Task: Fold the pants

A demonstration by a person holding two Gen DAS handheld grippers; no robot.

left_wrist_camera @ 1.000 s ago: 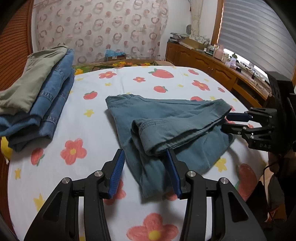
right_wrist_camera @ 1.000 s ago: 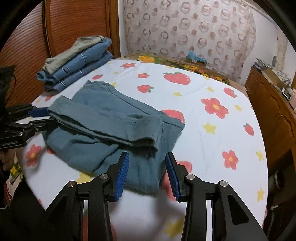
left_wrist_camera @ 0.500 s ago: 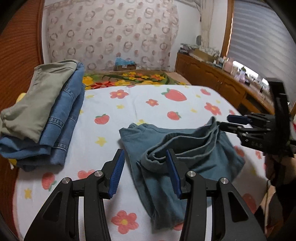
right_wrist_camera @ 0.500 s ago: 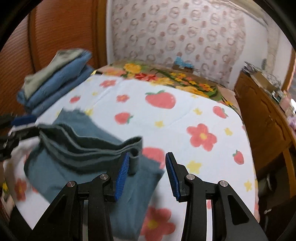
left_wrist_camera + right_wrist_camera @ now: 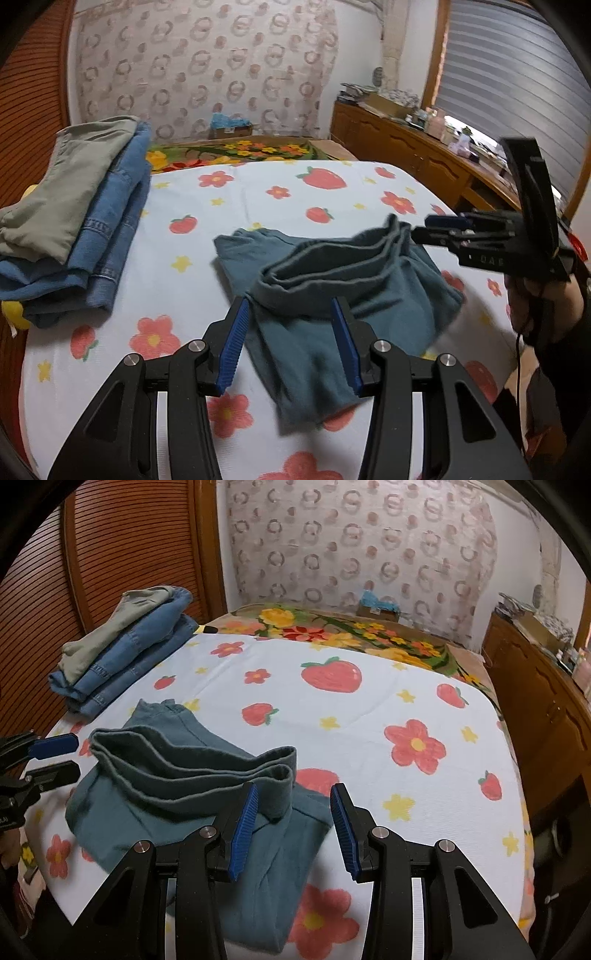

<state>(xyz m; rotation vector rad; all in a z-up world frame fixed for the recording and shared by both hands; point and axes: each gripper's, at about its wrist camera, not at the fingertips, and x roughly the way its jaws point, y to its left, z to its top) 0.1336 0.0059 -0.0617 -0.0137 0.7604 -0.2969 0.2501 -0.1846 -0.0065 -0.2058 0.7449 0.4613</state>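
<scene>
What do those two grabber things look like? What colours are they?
Both are black, angular frames with cut-out holes and round silver bolts. Each finger carries a long blue ridged pad. The left gripper and right gripper look alike. Seen from the side, the right one has small pale lettering, and a thin dark cable hangs near the person's hand.

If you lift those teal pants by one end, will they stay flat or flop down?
Probably flop: the teal pants already sag in soft, wavy layers on the bed sheet. They look light and thin. Likely not slippery, since the cloth looks matte.
</scene>
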